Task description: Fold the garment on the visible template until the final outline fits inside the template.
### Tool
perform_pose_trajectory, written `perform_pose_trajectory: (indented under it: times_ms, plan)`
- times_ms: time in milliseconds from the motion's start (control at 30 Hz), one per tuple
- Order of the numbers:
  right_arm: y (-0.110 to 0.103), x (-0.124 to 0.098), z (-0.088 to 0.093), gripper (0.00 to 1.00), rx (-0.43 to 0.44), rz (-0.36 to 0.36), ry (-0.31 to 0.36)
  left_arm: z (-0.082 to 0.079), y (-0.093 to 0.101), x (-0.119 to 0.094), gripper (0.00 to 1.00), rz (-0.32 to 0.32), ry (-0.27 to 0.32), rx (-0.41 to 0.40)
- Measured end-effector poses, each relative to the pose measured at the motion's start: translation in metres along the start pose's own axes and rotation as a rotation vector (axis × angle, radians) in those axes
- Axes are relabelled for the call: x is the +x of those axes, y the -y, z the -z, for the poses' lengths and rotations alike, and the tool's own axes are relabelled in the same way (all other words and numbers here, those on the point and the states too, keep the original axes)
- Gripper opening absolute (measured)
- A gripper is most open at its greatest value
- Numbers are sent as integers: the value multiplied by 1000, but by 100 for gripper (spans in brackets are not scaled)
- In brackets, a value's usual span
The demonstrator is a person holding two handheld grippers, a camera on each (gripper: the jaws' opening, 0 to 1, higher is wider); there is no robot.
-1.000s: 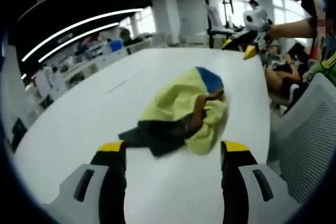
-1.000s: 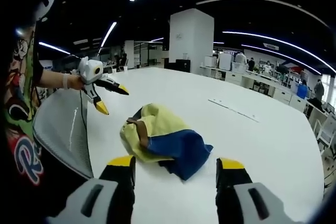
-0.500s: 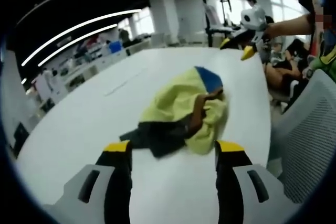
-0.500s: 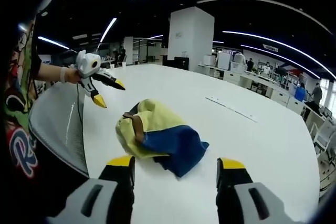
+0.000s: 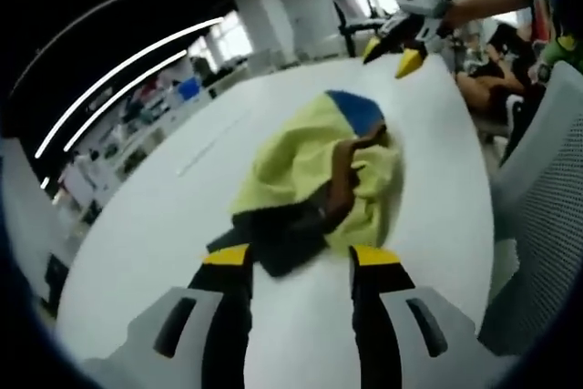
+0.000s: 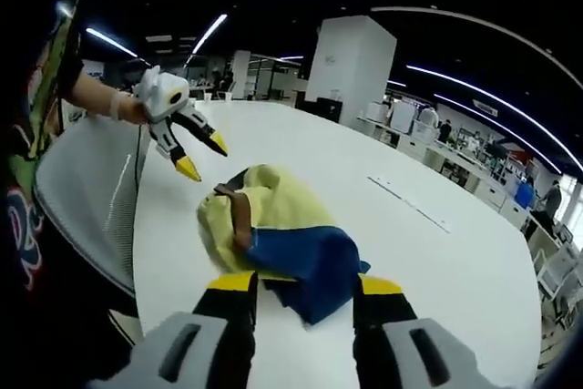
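A crumpled garment [image 5: 301,166] of yellow, blue and dark cloth with a brown trim lies on the white table [image 5: 137,225]. My left gripper [image 5: 301,257] stands open right at its dark near edge, which lies between the yellow tips. At the garment's far side my right gripper [image 5: 389,56] hovers, held by a hand, jaws apart. In the right gripper view the garment [image 6: 273,225] shows its blue part nearest, and my right gripper [image 6: 305,284] is open with blue cloth between its tips. Beyond the yellow part hangs my left gripper [image 6: 204,158], also open.
A grey mesh chair back [image 5: 537,207] stands close to the table's edge beside the garment, also seen as the chair back [image 6: 82,198]. A thin line [image 6: 405,202] marks the bare table [image 6: 437,261] past the garment. Desks, columns and people fill the room behind.
Both grippers have come closer to the garment, so that cloth now lies between each pair of tips. The jaws of both stand narrower than before. The garment has not moved.
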State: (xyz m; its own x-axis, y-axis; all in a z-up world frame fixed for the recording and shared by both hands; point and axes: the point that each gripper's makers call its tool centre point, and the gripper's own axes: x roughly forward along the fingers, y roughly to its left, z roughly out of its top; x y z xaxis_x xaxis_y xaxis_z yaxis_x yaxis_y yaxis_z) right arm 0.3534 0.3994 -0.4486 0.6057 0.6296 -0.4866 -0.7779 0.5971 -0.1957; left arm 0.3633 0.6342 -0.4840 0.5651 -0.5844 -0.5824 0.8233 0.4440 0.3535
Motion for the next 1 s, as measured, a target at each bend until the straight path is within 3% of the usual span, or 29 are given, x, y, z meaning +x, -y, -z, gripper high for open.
perform_pose_trajectory:
  times_ms: [133,267,400,633,733,1000]
  plan:
    - [-1,9,4,36,-44,-6,-25,3,0,13,29,6,-20,22]
    - [-2,16,5,33,-36,-10,-24,6,-1,21,25,0,-24,47]
    - [3,27,17,28,-146,28,-56,12,-2,27,22,-18,-43,84]
    - [2,41,27,27,-195,66,-67,15,2,35,20,-37,-54,133]
    - [0,44,26,22,-260,75,-68,16,1,38,18,-47,-62,149]
    - [0,45,18,16,-253,93,-41,9,-4,44,13,-71,-48,147]
